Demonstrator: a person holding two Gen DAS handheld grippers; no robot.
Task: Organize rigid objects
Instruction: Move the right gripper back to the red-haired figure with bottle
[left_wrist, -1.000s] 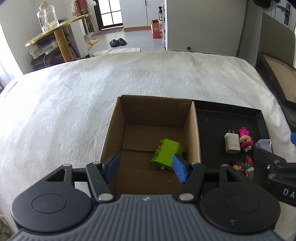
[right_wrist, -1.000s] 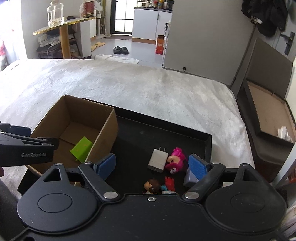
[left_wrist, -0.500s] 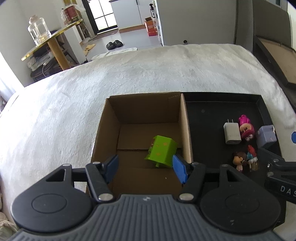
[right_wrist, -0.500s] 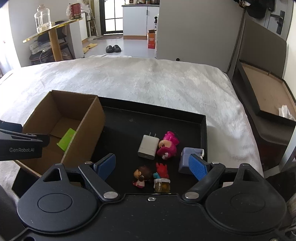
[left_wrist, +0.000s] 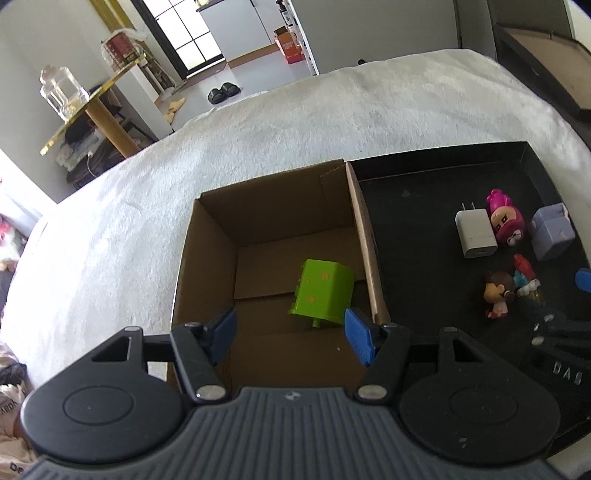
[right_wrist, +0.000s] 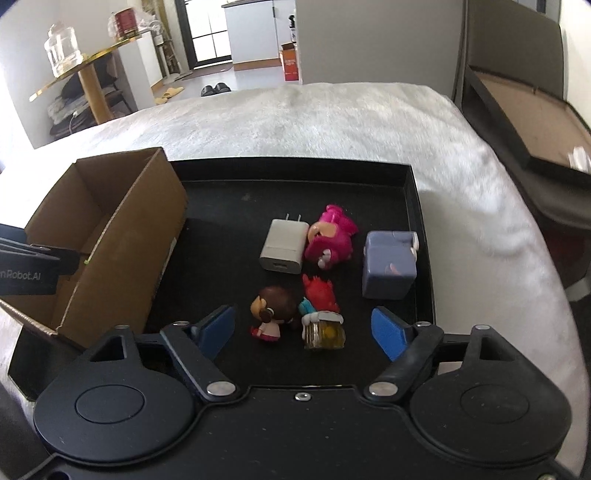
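Note:
A green block (left_wrist: 322, 292) lies inside the open cardboard box (left_wrist: 214, 236). My left gripper (left_wrist: 290, 332) is open and empty, above the box's near edge. On the black tray (right_wrist: 295, 173) lie a white charger (right_wrist: 282, 246), a pink doll (right_wrist: 330, 236), a lilac cube (right_wrist: 388, 266), a brown-haired doll (right_wrist: 271, 312) and a red-haired figure (right_wrist: 321, 310). My right gripper (right_wrist: 304, 332) is open and empty, its fingers either side of the two small figures. The same toys show in the left wrist view, with the charger (left_wrist: 474, 232) among them.
The box (right_wrist: 110, 229) stands at the tray's left end, on a white furry cover (right_wrist: 332, 118). A dark framed board (right_wrist: 528, 122) leans at the right. A gold side table with a glass jar (left_wrist: 62, 92) stands far left.
Both grippers have drawn back and risen. The right gripper has swung right, over the toys on the tray. The green block has stayed in the box.

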